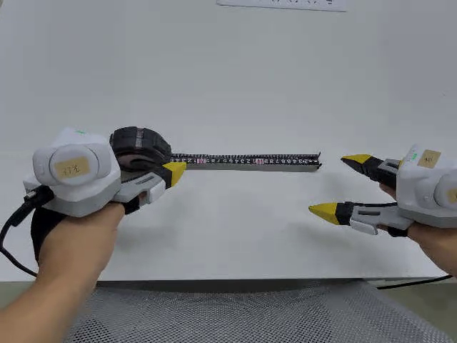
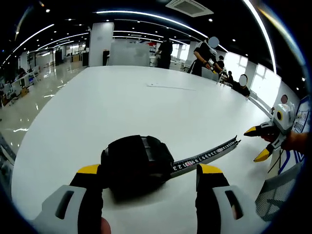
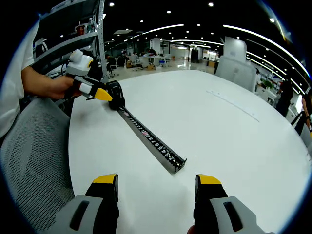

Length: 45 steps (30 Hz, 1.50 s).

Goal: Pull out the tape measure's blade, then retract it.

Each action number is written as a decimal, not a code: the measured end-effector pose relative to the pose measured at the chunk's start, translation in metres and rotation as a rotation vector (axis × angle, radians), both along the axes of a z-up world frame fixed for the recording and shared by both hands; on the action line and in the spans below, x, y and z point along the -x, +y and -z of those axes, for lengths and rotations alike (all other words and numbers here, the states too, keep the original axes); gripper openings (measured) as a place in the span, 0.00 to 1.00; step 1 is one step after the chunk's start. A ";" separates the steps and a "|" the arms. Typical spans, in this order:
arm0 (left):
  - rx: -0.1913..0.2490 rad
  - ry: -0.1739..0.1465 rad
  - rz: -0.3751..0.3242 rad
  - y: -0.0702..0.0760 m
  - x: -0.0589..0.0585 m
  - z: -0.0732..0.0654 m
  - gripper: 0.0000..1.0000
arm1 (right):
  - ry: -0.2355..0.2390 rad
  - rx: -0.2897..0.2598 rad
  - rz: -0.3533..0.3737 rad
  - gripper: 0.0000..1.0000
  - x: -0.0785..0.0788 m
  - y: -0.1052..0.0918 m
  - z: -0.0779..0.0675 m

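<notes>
Nearest the person, a grey mesh chair back [image 1: 243,314] with an open woven texture sits below the edge of the smooth, matte white tabletop [image 1: 228,86].

The left gripper [image 2: 148,169] has a rounded white plastic body, dark jaws with yellow pointed tips, and a black cable [image 1: 11,236] trailing from its rear. Its jaws are spread and straddle the tape measure [image 1: 139,146], which rests on the tabletop at the left. In the left gripper view one jaw lies close against the case, while a gap shows between the other jaw and the case on the blade side, so the case is flanked rather than squeezed.

The tape measure's case is black, rounded and chunky, with ribbed, rubbery-looking sides. It houses the blade [image 1: 246,161], part of which is drawn out of it. That part is a thin, stiff dark strip with pale numerals and small red marks, lying flat and straight across the tabletop toward the right. A small upturned hook [image 1: 318,161] caps its free end.

The right gripper [image 1: 338,184] hovers just beyond that hook, apart from it. Its jaws are released, wide and holding nothing.

At the tabletop's far edge lies a flat white paper strip [image 1: 282,3].
</notes>
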<state>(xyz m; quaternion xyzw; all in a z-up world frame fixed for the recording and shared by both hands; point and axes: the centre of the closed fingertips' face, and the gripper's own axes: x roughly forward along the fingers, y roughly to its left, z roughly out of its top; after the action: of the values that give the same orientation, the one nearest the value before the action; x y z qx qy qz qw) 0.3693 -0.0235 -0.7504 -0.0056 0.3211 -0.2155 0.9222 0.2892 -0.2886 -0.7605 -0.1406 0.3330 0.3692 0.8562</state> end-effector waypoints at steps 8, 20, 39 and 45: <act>-0.029 -0.013 -0.066 0.003 -0.006 0.002 0.72 | 0.003 0.023 -0.046 0.57 -0.010 -0.001 0.001; -0.019 -0.017 -0.135 0.007 -0.012 0.004 0.68 | 0.017 0.051 -0.112 0.44 -0.019 -0.004 0.008; -0.005 -0.006 -0.196 0.013 -0.018 0.007 0.62 | 0.035 0.104 -0.219 0.32 -0.031 -0.004 0.017; -0.003 -0.006 -0.194 0.014 -0.018 0.008 0.62 | 0.037 0.111 -0.234 0.29 -0.033 -0.004 0.019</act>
<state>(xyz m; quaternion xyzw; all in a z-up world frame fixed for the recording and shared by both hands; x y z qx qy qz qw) 0.3869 -0.0100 -0.7581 -0.0345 0.3168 -0.1246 0.9396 0.3226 -0.2921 -0.7791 -0.2186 0.3500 0.4503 0.7918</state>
